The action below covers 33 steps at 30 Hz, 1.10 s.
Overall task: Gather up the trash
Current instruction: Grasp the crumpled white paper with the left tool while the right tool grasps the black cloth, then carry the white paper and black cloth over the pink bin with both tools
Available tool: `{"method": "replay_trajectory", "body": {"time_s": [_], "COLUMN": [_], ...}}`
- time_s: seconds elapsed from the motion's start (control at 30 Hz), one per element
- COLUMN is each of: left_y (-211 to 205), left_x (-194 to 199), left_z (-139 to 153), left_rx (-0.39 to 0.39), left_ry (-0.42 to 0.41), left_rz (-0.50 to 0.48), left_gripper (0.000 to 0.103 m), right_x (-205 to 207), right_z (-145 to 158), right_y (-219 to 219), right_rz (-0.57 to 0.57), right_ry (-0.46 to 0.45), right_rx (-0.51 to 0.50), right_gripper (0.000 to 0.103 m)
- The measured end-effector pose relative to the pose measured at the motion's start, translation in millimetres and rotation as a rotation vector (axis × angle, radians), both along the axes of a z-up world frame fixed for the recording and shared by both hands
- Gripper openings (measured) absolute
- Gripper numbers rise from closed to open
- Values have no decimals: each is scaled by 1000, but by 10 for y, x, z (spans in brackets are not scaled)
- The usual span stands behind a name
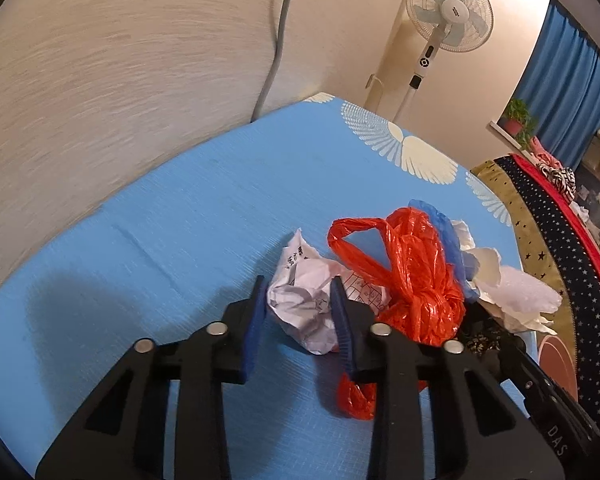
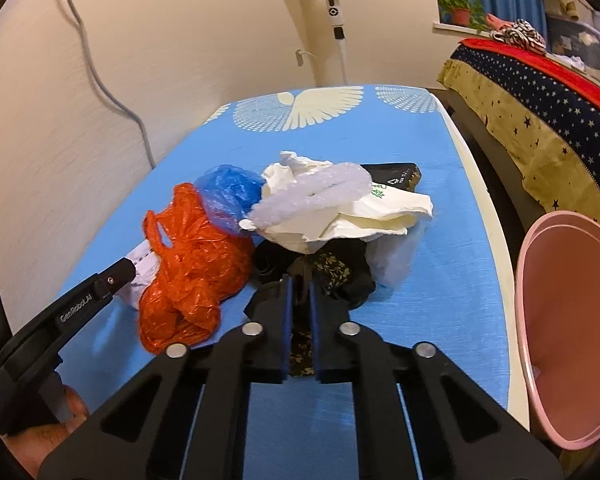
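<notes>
A: What is the left claw [image 1: 300,300] doing?

B: Its blue pads [image 1: 256,320] are sitting on either side of the crumpled white paper [image 1: 300,304], and the paper is filling the gap between them. I cannot tell whether they are pressing it or just framing it.

A: And what is lying around that claw?

B: The orange plastic bag [image 1: 416,280] is lying just to its right, touching the paper, with one end of it running under the right finger. Beyond that bag, a blue plastic bag [image 1: 444,232] and white wrappers [image 1: 512,296] are piling up further right, all on the blue worktop [image 1: 160,240].

A: How is the right claw [image 2: 300,284] standing?

B: Its fingers are drawn nearly together and are pinching a dark patterned wrapper [image 2: 302,344], which is running down between the pads. Straight ahead of it, the rest of that dark wrapper is lying under a heap of white bags [image 2: 364,216] and a strip of clear bubble plastic [image 2: 312,196].

A: Anything off to the side?

B: A pink bin [image 2: 568,320] is standing to the right of the right claw, beside the worktop edge. The orange bag is lying to its left, near the left gripper's body.
</notes>
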State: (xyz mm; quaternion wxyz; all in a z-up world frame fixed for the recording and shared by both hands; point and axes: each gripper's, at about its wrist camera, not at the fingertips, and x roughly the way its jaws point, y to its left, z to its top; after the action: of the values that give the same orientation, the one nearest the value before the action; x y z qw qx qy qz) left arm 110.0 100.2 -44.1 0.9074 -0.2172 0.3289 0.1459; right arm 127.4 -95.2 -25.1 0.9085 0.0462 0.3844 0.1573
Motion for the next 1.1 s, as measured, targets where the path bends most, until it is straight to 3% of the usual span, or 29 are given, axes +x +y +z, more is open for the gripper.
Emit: {"method": "replay_trajectory", "body": {"time_s": [0.13, 0.43, 1.1], "left_y": [-7, -81, -166], "left_x": [-45, -302, -775], "left_z": [77, 410, 909], "left_rx": [18, 115, 204], "left_ry": [-15, -88, -212], "left_rz": [-13, -23, -38], "left_gripper": [20, 20, 19], "right_x": [-92, -397, -890], "right_z": [127, 406, 869], "right_y": [-23, -138, -492], "right_rz": [16, 24, -13], "right_ry": [-17, -62, -152], "right_rx": [6, 8, -5], "right_gripper": [5, 4, 4]}}
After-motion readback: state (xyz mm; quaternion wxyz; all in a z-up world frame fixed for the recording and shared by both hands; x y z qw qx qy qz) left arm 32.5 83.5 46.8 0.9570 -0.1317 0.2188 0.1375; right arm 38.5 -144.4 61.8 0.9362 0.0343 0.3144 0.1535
